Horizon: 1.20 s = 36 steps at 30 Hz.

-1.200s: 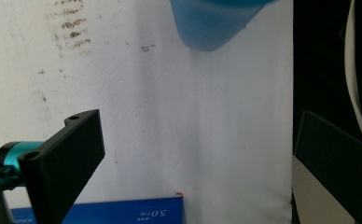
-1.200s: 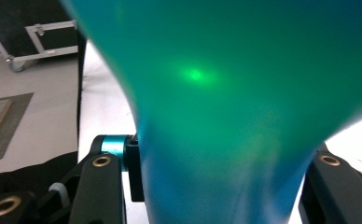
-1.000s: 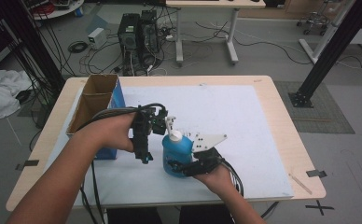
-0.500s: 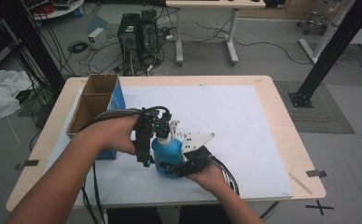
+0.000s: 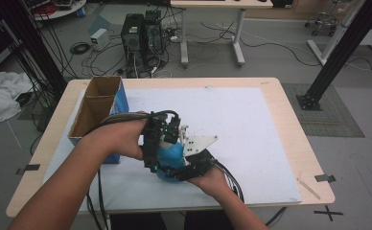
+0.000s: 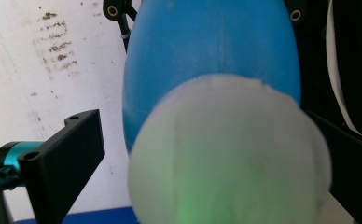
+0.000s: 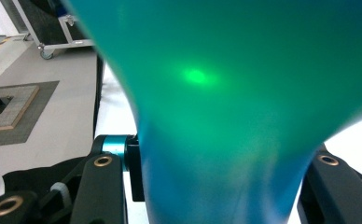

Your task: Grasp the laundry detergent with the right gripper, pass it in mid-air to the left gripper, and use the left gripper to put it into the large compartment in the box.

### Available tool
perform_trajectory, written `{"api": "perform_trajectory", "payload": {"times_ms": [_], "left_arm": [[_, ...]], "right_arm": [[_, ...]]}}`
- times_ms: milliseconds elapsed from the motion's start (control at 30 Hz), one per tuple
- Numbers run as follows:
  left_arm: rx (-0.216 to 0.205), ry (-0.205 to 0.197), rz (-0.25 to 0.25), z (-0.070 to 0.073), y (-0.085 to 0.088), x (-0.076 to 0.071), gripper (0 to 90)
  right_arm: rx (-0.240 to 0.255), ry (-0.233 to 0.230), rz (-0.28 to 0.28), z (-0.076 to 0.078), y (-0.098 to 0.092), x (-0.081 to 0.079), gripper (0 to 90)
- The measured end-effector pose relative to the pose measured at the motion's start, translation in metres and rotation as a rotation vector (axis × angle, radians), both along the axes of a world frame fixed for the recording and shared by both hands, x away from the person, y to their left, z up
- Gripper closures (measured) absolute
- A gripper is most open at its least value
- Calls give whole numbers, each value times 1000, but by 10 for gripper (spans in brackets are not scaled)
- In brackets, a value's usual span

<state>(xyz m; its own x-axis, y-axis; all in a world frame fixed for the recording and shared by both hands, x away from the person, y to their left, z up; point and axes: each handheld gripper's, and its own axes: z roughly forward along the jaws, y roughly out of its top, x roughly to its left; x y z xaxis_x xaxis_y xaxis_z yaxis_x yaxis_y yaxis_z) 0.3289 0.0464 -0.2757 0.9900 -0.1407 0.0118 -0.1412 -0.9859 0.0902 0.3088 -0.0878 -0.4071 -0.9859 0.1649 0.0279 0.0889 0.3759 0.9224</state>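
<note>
Blue bottle (image 5: 170,158) upright on the worktop (image 5: 251,124), white cap (image 6: 228,154) uppermost, right claw (image 5: 186,168) clamping its base, left claw (image 5: 159,143) open around the cap.

both forearms converge mid-table; right gripper (image 5: 186,167) jaws clamped; left gripper (image 5: 159,143) jaws spread

Blue bottle (image 5: 170,158) largely hidden behind grippers at table centre.

Its white cap (image 6: 228,154) is seen blurred and cut off at bottom edge in left gripper view. In right gripper view bottle is cropped top & right, out of focus. In high view, lower body is masked by right gripper (image 5: 186,167); left gripper (image 5: 156,143) contact w/ cap can't be told.
</note>
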Motion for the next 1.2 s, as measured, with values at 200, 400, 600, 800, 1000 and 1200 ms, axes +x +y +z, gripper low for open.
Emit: {"api": "perform_trajectory", "payload": {"times_ms": [200,400,600,800,1000,1200], "left_arm": [[5,0,-2,-1,-3,0,16],[13,-1,-4,-1,-7,-1,16],[21,-1,-9,-1,-9,-3,16],[28,-10,-13,0,-10,-4,53],[30,-14,-23,3,-12,-5,96],[34,-17,-25,2,-14,-6,102]], "right_arm": [[-1,-6,5,0,1,-1,468],[-6,-7,6,1,2,-1,468],[-5,-7,5,1,3,-1,468],[-6,-2,5,1,3,-1,469],[-2,-1,4,2,2,-1,468],[0,-3,4,3,2,-2,469]]}}
